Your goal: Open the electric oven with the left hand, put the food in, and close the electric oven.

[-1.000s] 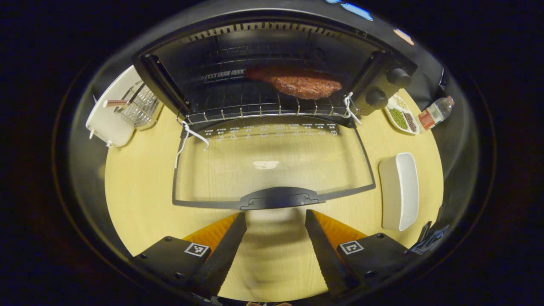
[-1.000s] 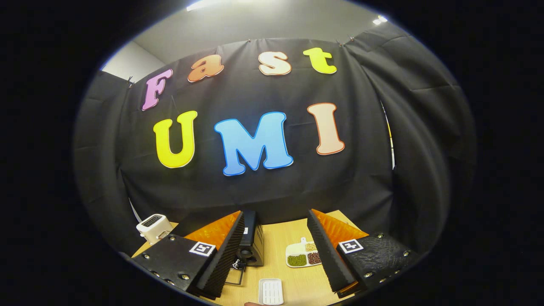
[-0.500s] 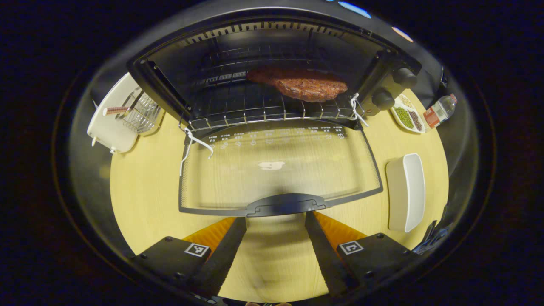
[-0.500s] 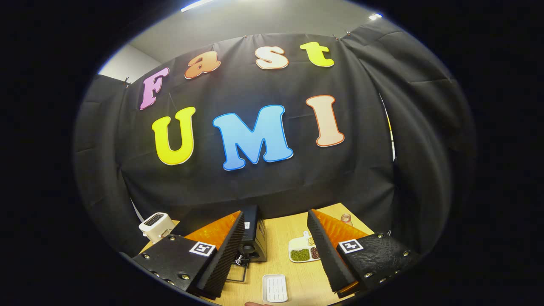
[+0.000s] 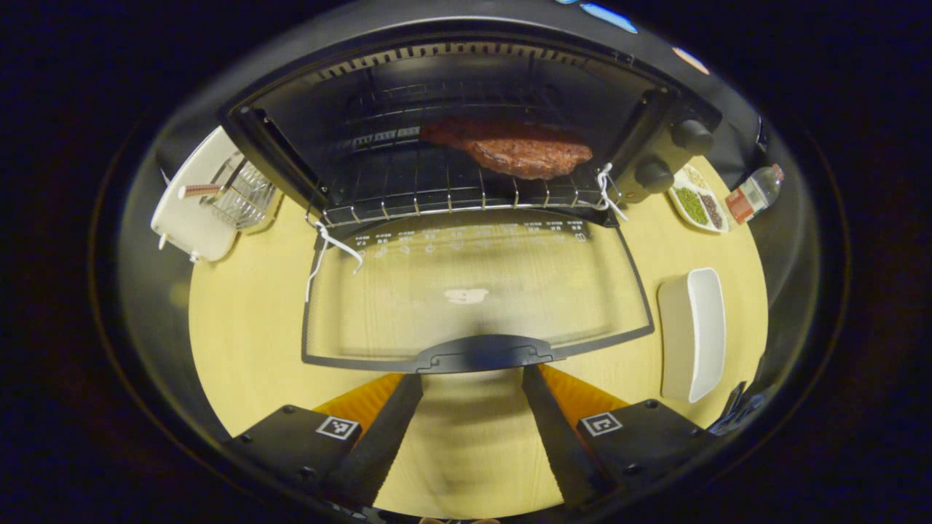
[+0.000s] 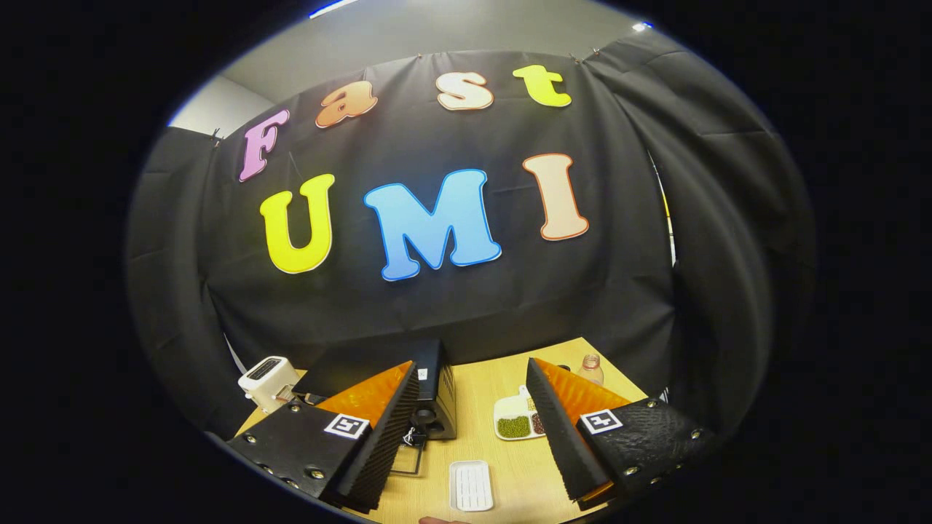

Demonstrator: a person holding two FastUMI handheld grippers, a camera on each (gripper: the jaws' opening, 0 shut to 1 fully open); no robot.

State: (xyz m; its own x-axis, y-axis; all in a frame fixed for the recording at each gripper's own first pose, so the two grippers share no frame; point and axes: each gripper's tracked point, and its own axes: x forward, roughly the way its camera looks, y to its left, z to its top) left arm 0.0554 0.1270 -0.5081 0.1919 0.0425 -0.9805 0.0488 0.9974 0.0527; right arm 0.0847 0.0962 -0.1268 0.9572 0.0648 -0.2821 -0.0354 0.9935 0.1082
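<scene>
On the pale wooden surface [image 5: 240, 320] the electric oven [image 5: 466, 80] stands with its glass door [image 5: 473, 284] folded flat, the food [image 5: 513, 145] already on the rack (so I judge only closing remains). My left hand-held gripper [image 5: 472, 407] sits spread and empty just short of the door handle [image 5: 484, 351]; my right hand-held gripper [image 6: 472, 426] is spread too, holding nothing.

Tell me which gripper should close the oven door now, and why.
Left. The left gripper is open, right before the handle of the lowered oven door, with the meat already on the rack. The right gripper is raised, back from the oven.
</scene>
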